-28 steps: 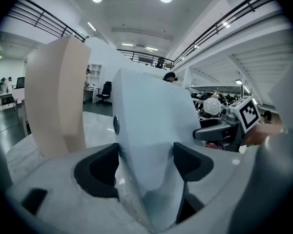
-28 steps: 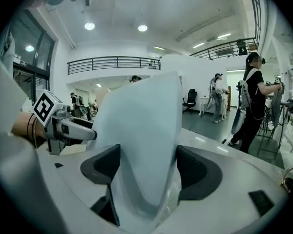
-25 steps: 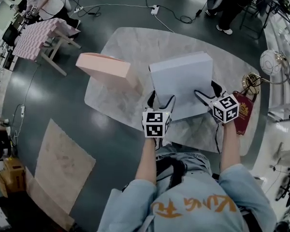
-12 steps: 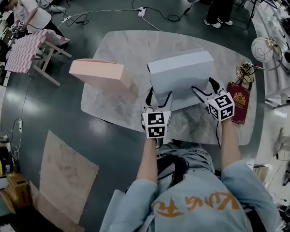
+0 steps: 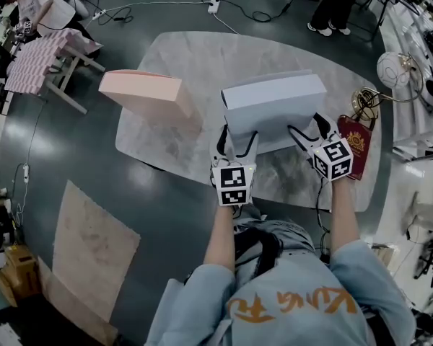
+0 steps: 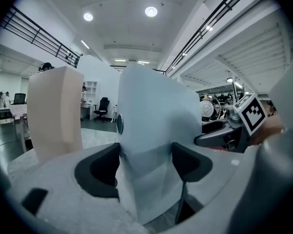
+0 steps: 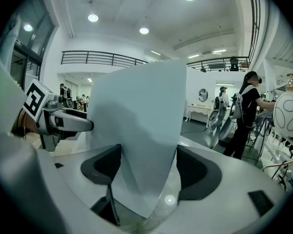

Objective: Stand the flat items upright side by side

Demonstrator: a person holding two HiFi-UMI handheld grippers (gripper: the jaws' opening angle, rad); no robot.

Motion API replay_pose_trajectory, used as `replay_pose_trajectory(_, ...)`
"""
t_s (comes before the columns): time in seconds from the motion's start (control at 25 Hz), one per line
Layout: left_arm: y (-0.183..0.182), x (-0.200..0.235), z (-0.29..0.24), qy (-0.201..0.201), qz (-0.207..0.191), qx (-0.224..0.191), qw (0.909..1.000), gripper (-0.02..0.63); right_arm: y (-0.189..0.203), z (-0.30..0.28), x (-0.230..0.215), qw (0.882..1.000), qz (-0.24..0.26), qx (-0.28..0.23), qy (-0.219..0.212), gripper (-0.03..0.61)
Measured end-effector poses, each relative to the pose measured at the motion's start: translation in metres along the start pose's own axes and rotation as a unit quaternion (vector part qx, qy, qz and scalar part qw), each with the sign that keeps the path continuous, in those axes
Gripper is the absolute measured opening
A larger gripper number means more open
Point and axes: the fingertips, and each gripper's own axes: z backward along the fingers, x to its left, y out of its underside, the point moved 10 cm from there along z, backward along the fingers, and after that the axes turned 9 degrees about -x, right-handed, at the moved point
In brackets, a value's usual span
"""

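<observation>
Marble table (image 5: 202,56): reference for all positions.

Pale grey-blue box (image 5: 274,107), a flat item: found over the table's near-middle part, raised steeply on edge, one broad face turned toward the person. Whether its lower edge rests on the tabletop cannot be told.

Left gripper (image 5: 238,141): jaws clamped on the box's near-left corner, with a pad pressed against each broad face (confirmed in the left gripper view, box (image 6: 156,126) filling the gap).

Right gripper (image 5: 307,127): jaws likewise pinched on the near-right corner, the box (image 7: 136,130) wedged between the pads.

Pink box (image 5: 141,92): stood upright on the table's left part, well apart from the grey-blue one.

Red booklet (image 5: 353,146): laid flat at the table's right edge.
</observation>
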Motion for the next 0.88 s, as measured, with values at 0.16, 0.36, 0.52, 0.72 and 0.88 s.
replay_pose_trajectory(0.16,0.002,-0.012,0.013,-0.012,-0.005,0.003,0.9999,0.344,0.002,0.013,0.003,1.0,0.0,-0.003,-0.007,0.344)
replay_pose_trajectory(0.36,0.01,-0.031,0.033,-0.031,-0.003,0.012,0.9995,0.344,0.009,0.031,0.009,1.0,0.004,0.011,-0.014,0.341)
replay_pose_trajectory(0.52,0.011,-0.042,0.041,-0.043,-0.006,0.027,0.9987,0.347,0.014,0.038,0.009,0.999,0.006,0.031,-0.017,0.334)
replay_pose_trajectory(0.72,0.011,-0.049,0.048,-0.057,0.006,0.049,0.9971,0.347,0.013,0.05,0.008,0.999,-0.006,0.036,0.014,0.303)
replay_pose_trajectory(0.88,0.003,-0.055,0.062,-0.071,0.012,0.035,0.9968,0.344,0.007,0.067,0.012,0.999,-0.023,0.014,0.032,0.276)
